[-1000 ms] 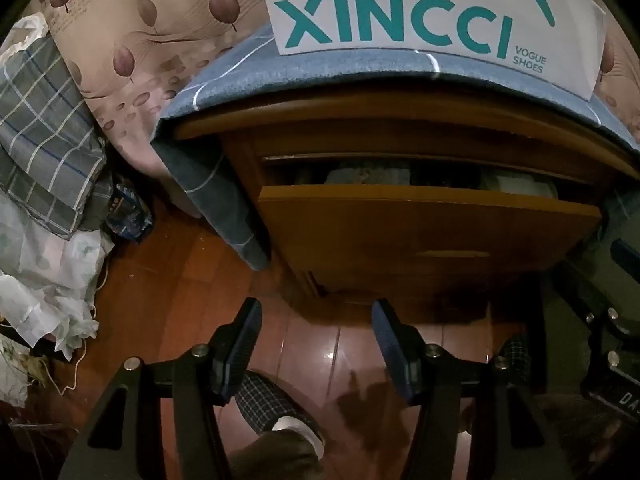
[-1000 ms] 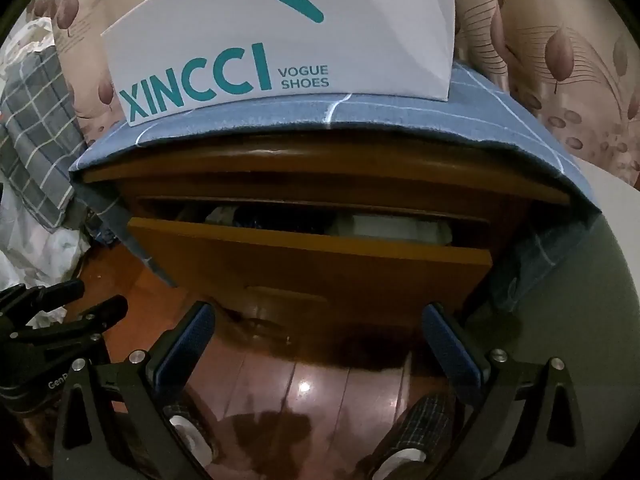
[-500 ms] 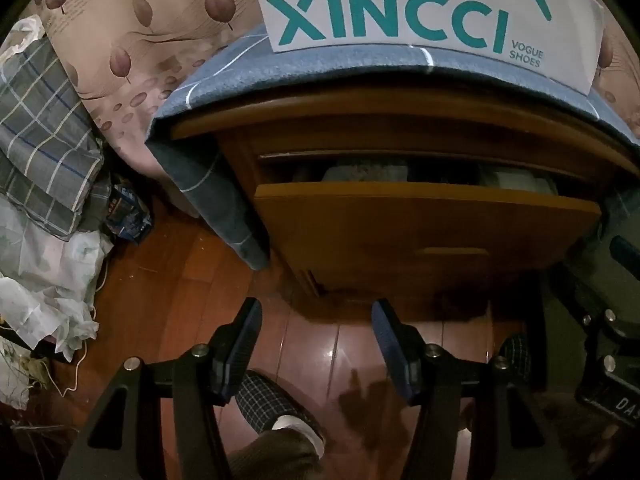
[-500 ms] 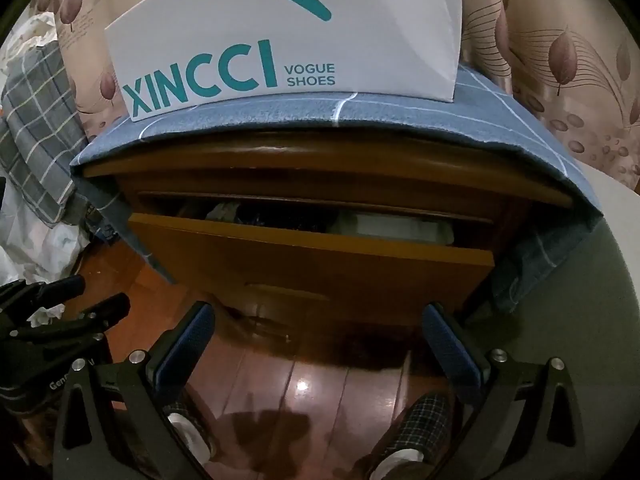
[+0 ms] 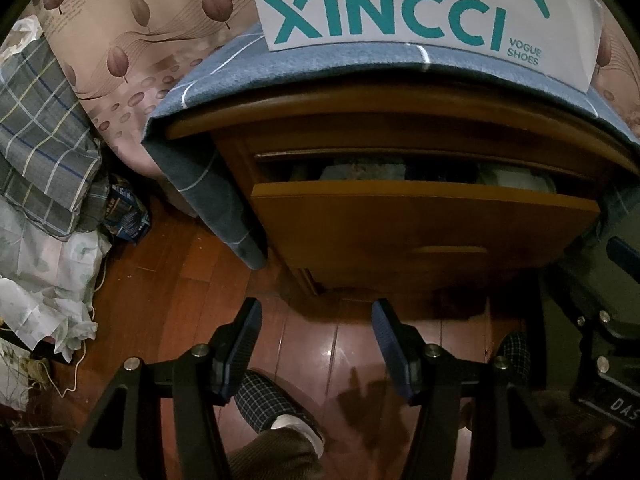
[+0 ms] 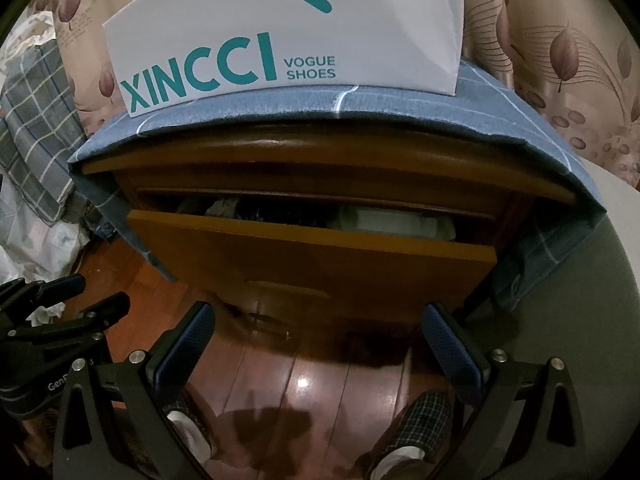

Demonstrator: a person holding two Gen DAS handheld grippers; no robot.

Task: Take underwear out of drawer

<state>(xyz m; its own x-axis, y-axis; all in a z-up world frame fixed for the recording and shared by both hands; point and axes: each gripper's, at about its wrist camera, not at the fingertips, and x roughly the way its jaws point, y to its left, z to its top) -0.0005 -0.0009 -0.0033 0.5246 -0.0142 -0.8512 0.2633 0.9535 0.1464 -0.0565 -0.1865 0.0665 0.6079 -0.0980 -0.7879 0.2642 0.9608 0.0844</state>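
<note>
A wooden nightstand's top drawer (image 5: 424,216) (image 6: 312,248) stands pulled out a little. Folded clothes show in the gap: a grey piece (image 5: 360,170), dark fabric (image 6: 280,212) and a pale piece (image 6: 396,222). Which of them is underwear I cannot tell. My left gripper (image 5: 316,312) hangs open over the floor in front of the drawer, nothing between its fingers. My right gripper (image 6: 318,318) is open wider, also low before the drawer front and empty. The left gripper (image 6: 76,296) shows at the left edge of the right wrist view.
A white XINCCI shoe box (image 5: 420,12) sits on a blue checked cloth (image 5: 320,68) over the nightstand. Bedding and plaid fabric (image 5: 36,128) pile up at the left with papers on the red wooden floor (image 5: 168,272). The person's slippered feet (image 6: 416,432) are below.
Both views have shifted very slightly; the grippers and the drawer stand as before.
</note>
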